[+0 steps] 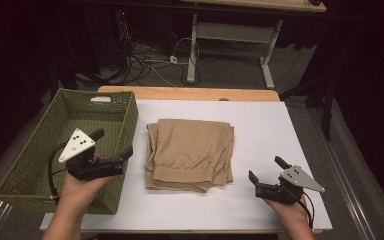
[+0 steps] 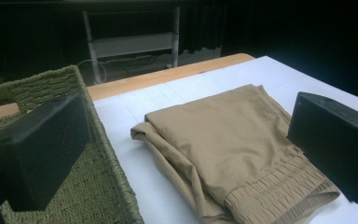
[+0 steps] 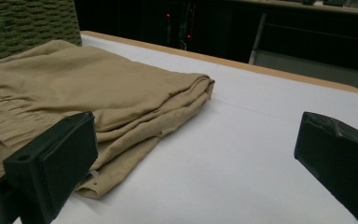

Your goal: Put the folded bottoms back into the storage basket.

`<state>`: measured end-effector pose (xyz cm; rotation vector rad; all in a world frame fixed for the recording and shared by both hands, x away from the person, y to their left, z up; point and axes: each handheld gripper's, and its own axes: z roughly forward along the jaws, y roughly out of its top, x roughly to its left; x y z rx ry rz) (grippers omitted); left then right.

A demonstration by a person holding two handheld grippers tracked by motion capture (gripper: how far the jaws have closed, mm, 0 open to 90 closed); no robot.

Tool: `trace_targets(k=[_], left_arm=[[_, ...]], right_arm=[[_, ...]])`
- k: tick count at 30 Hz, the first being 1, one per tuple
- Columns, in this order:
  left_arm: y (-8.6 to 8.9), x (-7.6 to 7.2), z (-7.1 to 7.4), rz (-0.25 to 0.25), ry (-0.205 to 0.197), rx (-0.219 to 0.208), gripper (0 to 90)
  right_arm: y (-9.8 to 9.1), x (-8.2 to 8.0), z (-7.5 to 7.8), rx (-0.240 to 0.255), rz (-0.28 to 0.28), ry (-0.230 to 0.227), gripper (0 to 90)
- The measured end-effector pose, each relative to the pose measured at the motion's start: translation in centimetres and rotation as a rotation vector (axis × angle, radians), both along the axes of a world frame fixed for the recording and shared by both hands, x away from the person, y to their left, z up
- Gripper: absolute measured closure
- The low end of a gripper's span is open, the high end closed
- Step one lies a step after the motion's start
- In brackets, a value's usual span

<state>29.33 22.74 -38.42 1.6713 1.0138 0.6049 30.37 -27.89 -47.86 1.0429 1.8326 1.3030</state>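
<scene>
A folded tan garment [image 1: 190, 152] with an elastic waistband lies in the middle of the white mat [image 1: 265, 130]; it also appears as tan garment [image 2: 233, 140] and tan garment [image 3: 88, 88]. My left gripper [image 1: 114, 142] is open, held over the right wall of the green woven basket [image 1: 40, 150], left of the garment, jaws wide apart with nothing between them. My right gripper [image 1: 267, 169] is open too, low over the mat to the garment's right, apart from it. In the gripper views, left gripper [image 2: 186, 140] and right gripper [image 3: 196, 154] each frame the garment between empty jaws.
The green woven basket [image 2: 42, 88] stands on the table's left side; nothing shows inside it. The wooden table edge [image 1: 190, 93] runs along the back. Beyond it are a desk frame [image 1: 230, 35] and floor cables [image 1: 145, 60]. Bare mat lies right of the garment.
</scene>
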Motion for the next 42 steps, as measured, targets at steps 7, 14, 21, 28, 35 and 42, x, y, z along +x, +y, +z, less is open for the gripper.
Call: trace_targets(k=[7,14,21,28,35,42], left_arm=[[0.2,-0.1,0.0,0.004,0.004,-0.009,0.0],[-0.2,-0.1,0.0,-0.002,0.019,-0.007,0.0],[-0.9,-0.9,0.2,-0.032,0.048,-0.007,0.0],[-3.8,-2.1,0.8,-0.136,0.04,0.018,0.0],[-8.9,-2.7,-1.2,-0.234,0.089,-0.02,0.0],[-12.3,-2.2,-6.0,-0.269,0.216,0.081,0.0]], right_arm=[[-0.4,0.2,0.0,0.002,-0.015,0.008,0.7],[-0.2,0.0,0.3,-0.003,-0.004,-0.004,1.2],[0.3,-0.1,0.5,-0.019,0.005,0.0,2.2],[1.3,-0.2,0.6,-0.029,0.038,0.033,5.4],[2.5,0.5,0.0,-0.04,0.1,0.097,15.8],[4.2,1.2,-0.6,-0.047,0.16,0.19,36.9]])
